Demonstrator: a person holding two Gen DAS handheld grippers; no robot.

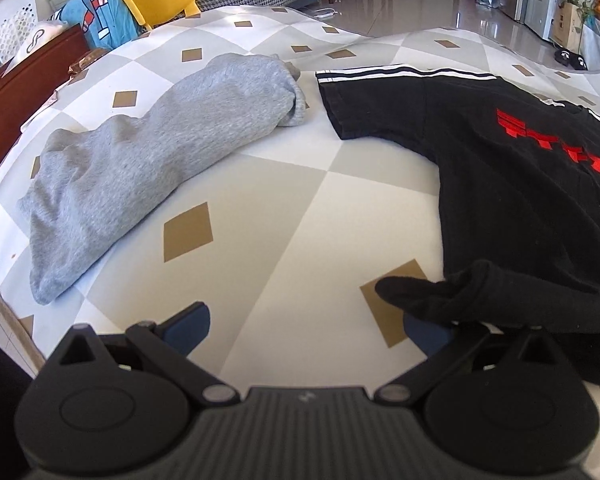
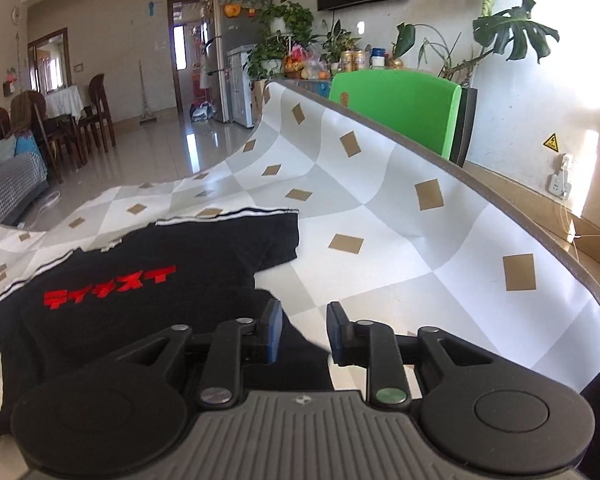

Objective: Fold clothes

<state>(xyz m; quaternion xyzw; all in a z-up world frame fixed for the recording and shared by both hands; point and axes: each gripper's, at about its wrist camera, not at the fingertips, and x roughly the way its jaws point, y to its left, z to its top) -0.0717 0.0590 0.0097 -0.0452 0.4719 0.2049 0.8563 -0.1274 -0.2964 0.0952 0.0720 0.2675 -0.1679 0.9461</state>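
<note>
Black shirt point(image 1: 520, 184): lies spread face up on the tabletop point(image 1: 284, 216), filling the right half of the left wrist view; the red print point(image 1: 556, 144) sits at the right edge, one sleeve point(image 1: 376, 100) reaches toward centre.
Same shirt, right view: fills the lower left of the frame, its other sleeve point(image 2: 260, 236) flat near centre.
Grey garment point(image 1: 148, 152): already bundled in the left half of the left wrist view, apart from the black shirt.
Left gripper point(image 1: 304, 326): released, jaws wide; a loose corner of the hem point(image 1: 428, 294) drapes over its right-hand finger, but nothing is pinched.
Right gripper point(image 2: 302, 330): jaws parted and holding nothing, at the bottom centre over the shirt's edge, cloth only under the left-hand finger.
Step in hand: likely starting a fold on the black shirt.
How to do it well: settle both grippers on matching points of the near hem, pinch both layers fully, lift just enough to clear the tabletop, and carry the two corners together so the fold line stays straight.
Risk: the bunched hem corner may fold under and leave a crease; flatten it first.
</note>
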